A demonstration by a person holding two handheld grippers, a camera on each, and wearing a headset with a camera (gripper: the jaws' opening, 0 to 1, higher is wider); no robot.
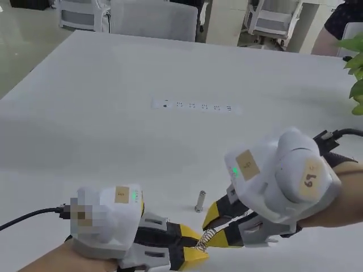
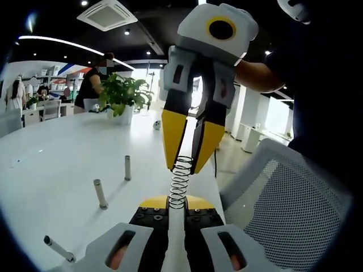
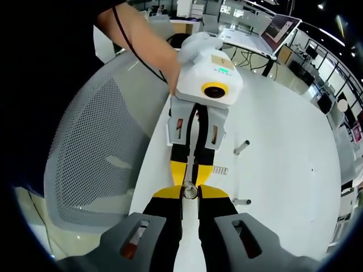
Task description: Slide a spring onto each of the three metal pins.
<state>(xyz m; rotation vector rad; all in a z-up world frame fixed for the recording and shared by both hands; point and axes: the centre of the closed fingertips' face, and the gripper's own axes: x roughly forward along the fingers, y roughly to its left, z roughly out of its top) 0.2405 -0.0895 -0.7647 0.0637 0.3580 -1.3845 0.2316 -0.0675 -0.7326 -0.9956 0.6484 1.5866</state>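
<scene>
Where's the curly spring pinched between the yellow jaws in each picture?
Head view: the spring is near the bottom, right of middle, between the yellow jaws.
Left gripper view: the spring is in the middle, rising from the lower jaws.
Right gripper view: the spring is just below the middle, seen end-on.
Shared landmark: the white table, seen in all three.

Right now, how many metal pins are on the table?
3, seen from the left gripper view on the white table: the far metal pin upright, the middle metal pin upright beside it, the near metal pin at lower left.
</scene>
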